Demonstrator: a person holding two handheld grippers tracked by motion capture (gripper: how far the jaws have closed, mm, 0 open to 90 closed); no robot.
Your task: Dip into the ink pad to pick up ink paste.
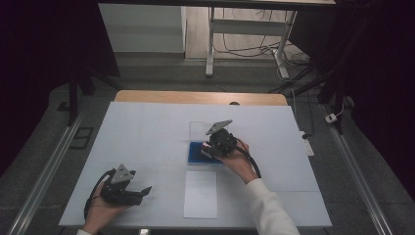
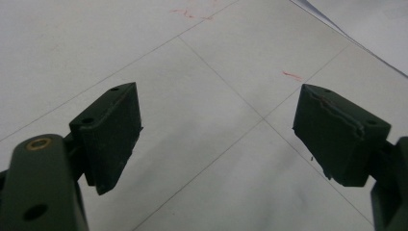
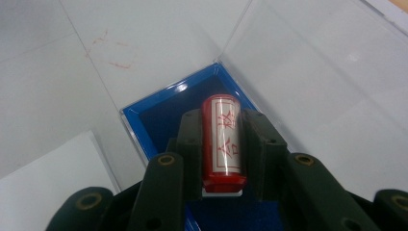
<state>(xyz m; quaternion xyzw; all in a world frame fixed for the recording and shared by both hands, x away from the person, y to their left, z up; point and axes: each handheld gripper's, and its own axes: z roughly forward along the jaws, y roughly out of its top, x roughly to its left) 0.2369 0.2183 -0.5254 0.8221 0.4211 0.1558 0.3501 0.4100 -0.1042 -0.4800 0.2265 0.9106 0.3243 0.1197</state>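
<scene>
The right gripper [image 3: 220,144] clamps a red cylindrical stamp [image 3: 223,140] over the blue open box [image 3: 144,118] (clear lid up); the left gripper [image 2: 216,130] sits spread wide.

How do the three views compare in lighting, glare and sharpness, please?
High view: dim, dark at both sides, with the white table brightest and the right gripper small and soft. Left gripper view: evenly lit, the open jaws of the left gripper slightly blurred up close. Right gripper view: the red stamp is fairly sharp, and the clear lid of the blue box gives pale reflections.
</scene>
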